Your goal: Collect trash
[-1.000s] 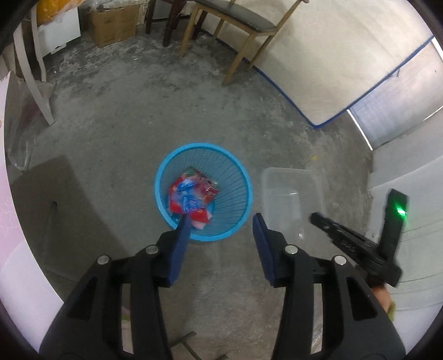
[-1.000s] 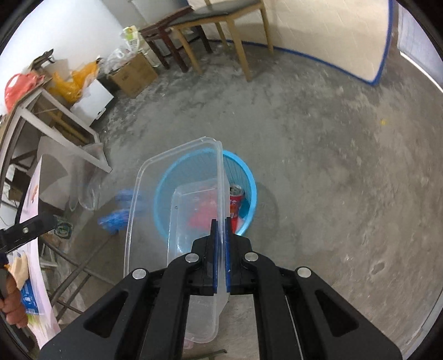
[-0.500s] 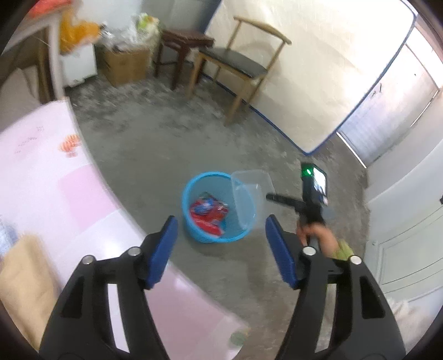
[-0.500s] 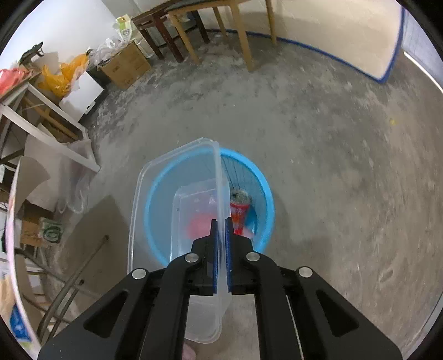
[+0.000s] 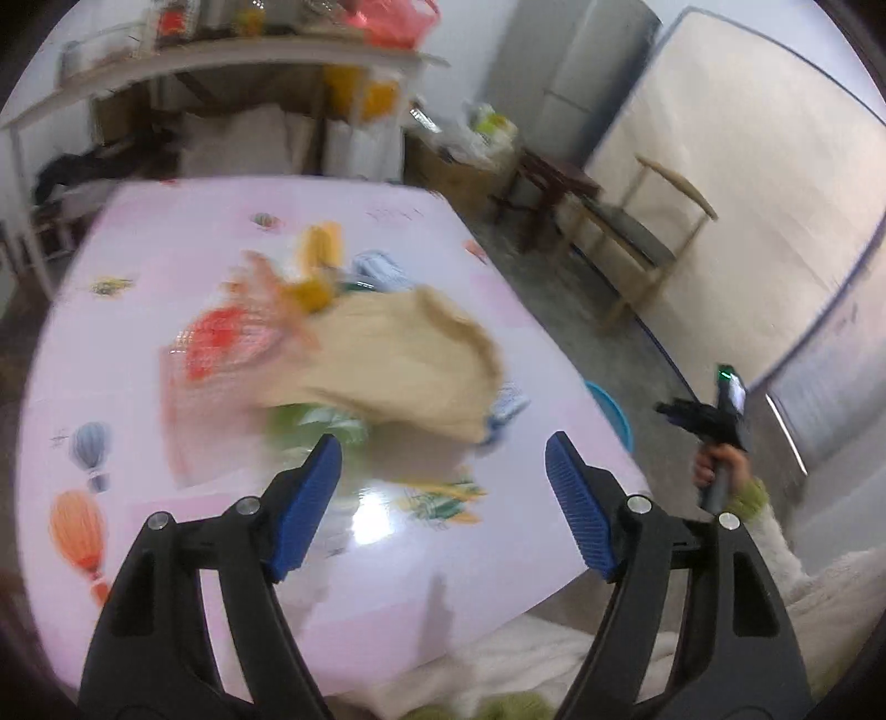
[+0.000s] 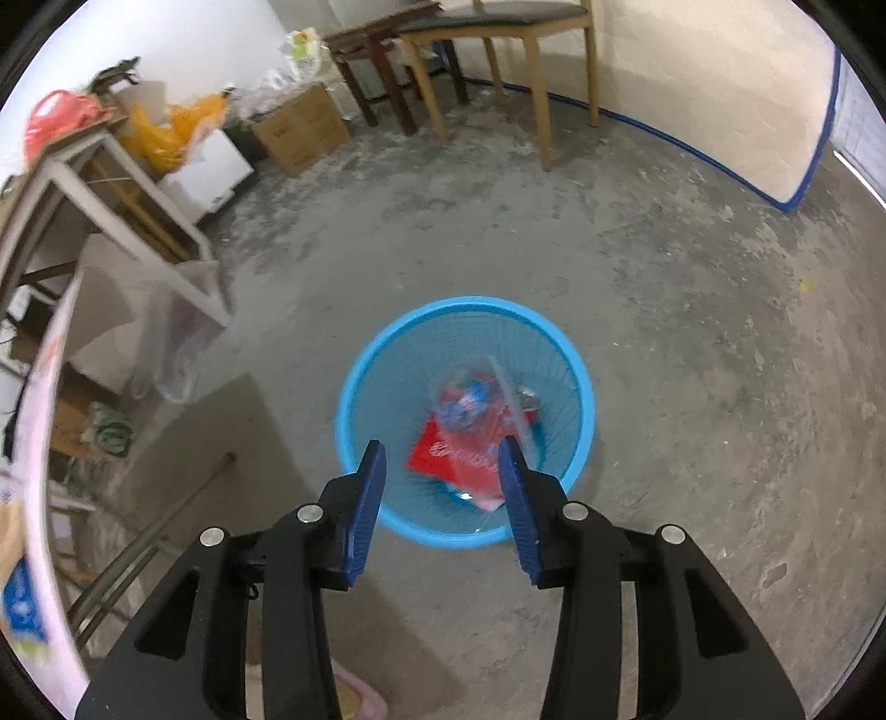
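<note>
In the right wrist view my right gripper [image 6: 443, 465] hangs over the blue mesh basket [image 6: 354, 387] on the floor. Its jaws are opening and nothing is between the pads. A clear plastic container [image 6: 512, 399], blurred, is dropping into the basket onto red wrappers [image 6: 454, 457]. My left gripper [image 5: 443, 448] is over the pink table [image 5: 138, 266], its jaws opening wide and empty. Ahead of it lies a blurred heap of trash: a beige bag [image 5: 398, 360], a red mesh bag [image 5: 221, 338], a green packet [image 5: 315, 423]. The basket's rim [image 5: 612, 410] shows past the table edge.
A hand [image 5: 717, 465] holds the other gripper to the right of the table. A wooden chair [image 6: 498, 33], a dark stool [image 6: 376, 66] and a cardboard box [image 6: 299, 127] stand by the far wall. A white shelf frame [image 6: 111, 183] stands at the left.
The left gripper swung up from the basket to the pink table and its jaws widened. The right gripper's jaws parted and let go of the clear container, which fell into the basket.
</note>
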The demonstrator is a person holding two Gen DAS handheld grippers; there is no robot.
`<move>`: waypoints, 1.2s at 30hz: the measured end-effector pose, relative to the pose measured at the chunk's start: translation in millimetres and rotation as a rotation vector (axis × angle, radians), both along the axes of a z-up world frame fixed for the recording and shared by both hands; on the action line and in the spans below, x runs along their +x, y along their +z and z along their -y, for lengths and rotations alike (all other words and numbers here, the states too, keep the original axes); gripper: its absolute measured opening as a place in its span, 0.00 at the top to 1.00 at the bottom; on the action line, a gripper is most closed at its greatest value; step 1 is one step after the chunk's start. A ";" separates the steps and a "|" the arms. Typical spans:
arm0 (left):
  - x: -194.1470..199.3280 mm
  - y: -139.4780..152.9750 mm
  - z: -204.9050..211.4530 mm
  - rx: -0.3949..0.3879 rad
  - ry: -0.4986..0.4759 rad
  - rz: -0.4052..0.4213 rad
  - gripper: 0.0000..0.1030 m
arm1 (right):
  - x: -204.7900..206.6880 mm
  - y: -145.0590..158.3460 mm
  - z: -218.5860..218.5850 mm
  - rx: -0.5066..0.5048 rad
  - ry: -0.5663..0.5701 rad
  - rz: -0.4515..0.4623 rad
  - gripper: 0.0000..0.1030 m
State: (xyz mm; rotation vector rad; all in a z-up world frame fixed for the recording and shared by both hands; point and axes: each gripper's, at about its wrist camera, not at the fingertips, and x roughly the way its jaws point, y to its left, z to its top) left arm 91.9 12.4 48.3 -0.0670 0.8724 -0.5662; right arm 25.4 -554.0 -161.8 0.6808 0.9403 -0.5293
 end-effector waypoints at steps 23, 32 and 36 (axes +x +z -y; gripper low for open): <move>-14.0 -49.3 -38.6 0.004 0.127 0.084 0.25 | 84.0 178.4 -335.4 -0.096 0.917 0.324 0.15; 11.4 -62.1 -48.5 -0.036 0.154 0.045 0.25 | 139.7 153.7 -384.6 -0.303 0.993 0.198 0.11; 17.9 -67.7 -48.9 -0.038 0.154 0.032 0.25 | 145.7 146.0 -391.7 -0.338 1.017 0.173 0.13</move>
